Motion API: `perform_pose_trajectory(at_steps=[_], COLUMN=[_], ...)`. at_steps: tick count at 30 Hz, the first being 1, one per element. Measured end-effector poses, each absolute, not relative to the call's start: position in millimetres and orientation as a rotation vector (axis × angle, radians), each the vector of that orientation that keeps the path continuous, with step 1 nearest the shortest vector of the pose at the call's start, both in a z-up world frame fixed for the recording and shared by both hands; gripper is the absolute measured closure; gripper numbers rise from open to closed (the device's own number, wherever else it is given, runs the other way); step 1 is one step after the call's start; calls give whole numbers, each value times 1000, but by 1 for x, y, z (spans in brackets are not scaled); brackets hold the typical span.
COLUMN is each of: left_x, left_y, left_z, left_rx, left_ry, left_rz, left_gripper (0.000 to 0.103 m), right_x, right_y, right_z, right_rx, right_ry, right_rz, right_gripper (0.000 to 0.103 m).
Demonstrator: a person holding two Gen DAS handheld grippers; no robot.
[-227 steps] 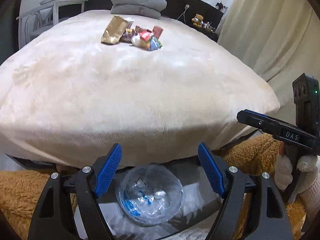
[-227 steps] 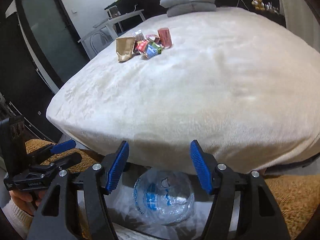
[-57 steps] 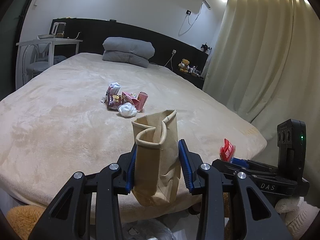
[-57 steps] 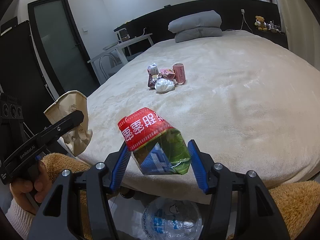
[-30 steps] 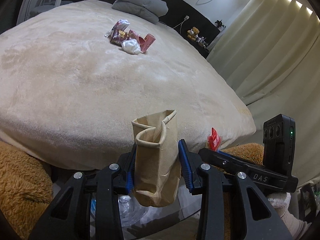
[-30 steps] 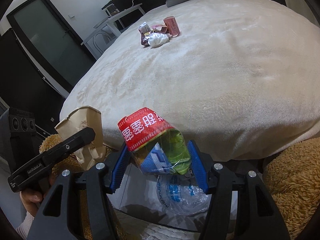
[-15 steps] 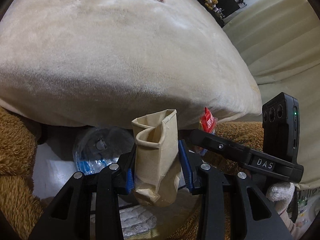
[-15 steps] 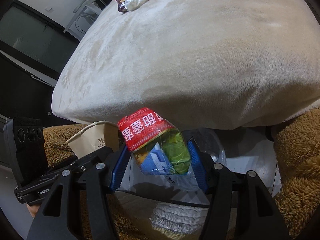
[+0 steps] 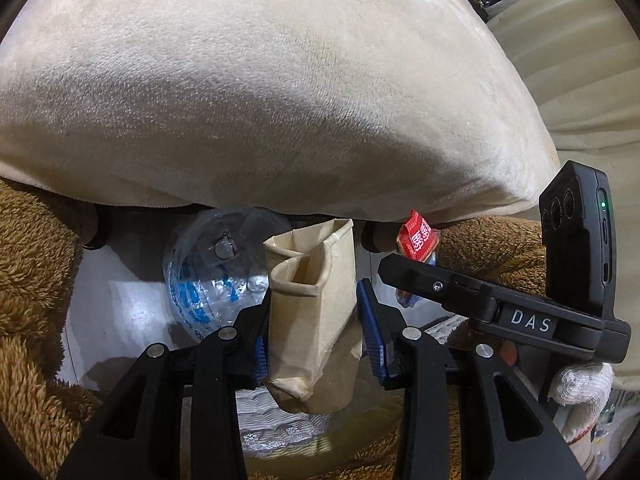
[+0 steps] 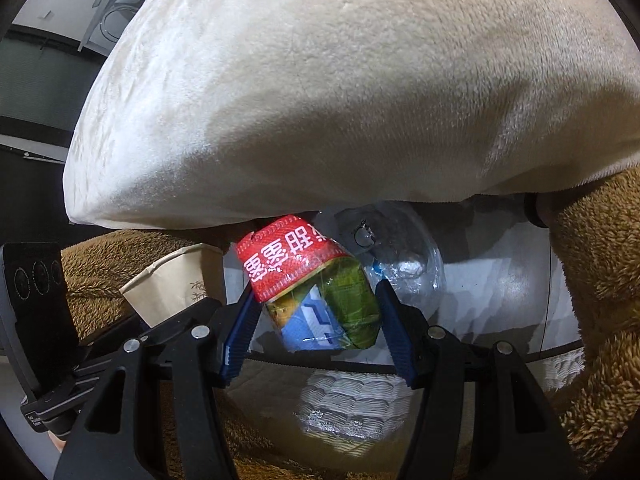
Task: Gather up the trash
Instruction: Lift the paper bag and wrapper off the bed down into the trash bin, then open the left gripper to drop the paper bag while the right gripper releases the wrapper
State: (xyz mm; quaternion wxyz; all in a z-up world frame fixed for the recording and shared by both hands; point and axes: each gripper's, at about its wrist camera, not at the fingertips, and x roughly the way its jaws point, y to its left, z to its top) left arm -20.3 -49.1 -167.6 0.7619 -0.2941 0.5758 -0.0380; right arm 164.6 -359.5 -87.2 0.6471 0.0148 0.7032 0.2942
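Observation:
My left gripper (image 9: pixel 314 328) is shut on a crumpled brown paper bag (image 9: pixel 310 320), held upright with its mouth open. My right gripper (image 10: pixel 316 320) is shut on a snack wrapper (image 10: pixel 312 292) coloured red, green and blue with white print. Both hang below the bed's foot edge, above a clear plastic bag (image 9: pixel 212 268) of crushed bottles on the floor. In the left wrist view the right gripper (image 9: pixel 416 268) shows at the right with the wrapper (image 9: pixel 418 236) poking above it. The paper bag (image 10: pixel 176 284) appears at the left of the right wrist view.
The bed with its cream plush blanket (image 9: pixel 260 92) fills the upper half of both views. Brown fleece-clad legs (image 9: pixel 28 280) of the person flank the clear bag (image 10: pixel 400 260). A white-gloved hand (image 9: pixel 580 384) holds the right gripper's handle. A quilted white patch (image 10: pixel 356 404) lies on the floor below.
Both grippers have sunk and tipped downward, from looking across the bed to looking at the floor under its foot edge. The trash pile on the bed has left view. Both grips are unchanged.

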Motion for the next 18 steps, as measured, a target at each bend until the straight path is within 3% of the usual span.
perform_pose_trajectory(at_steps=[15,16,18], left_x=[-22,-21,-19], left_y=[-44,-44,-46], left_z=[-186,-187,-187], left_rx=[-661,-663,-655], left_ry=[1330,1338,1345], left_rz=[-65,-70,-58], left_gripper=[63,61,47], right_x=[169,169,171], right_y=[-364,-364,-365], right_z=[-101,-101,-102], right_rx=[71,75,83], right_ry=[1654,1654,1656], right_rz=[624,620,611], right_gripper=[44,44,42])
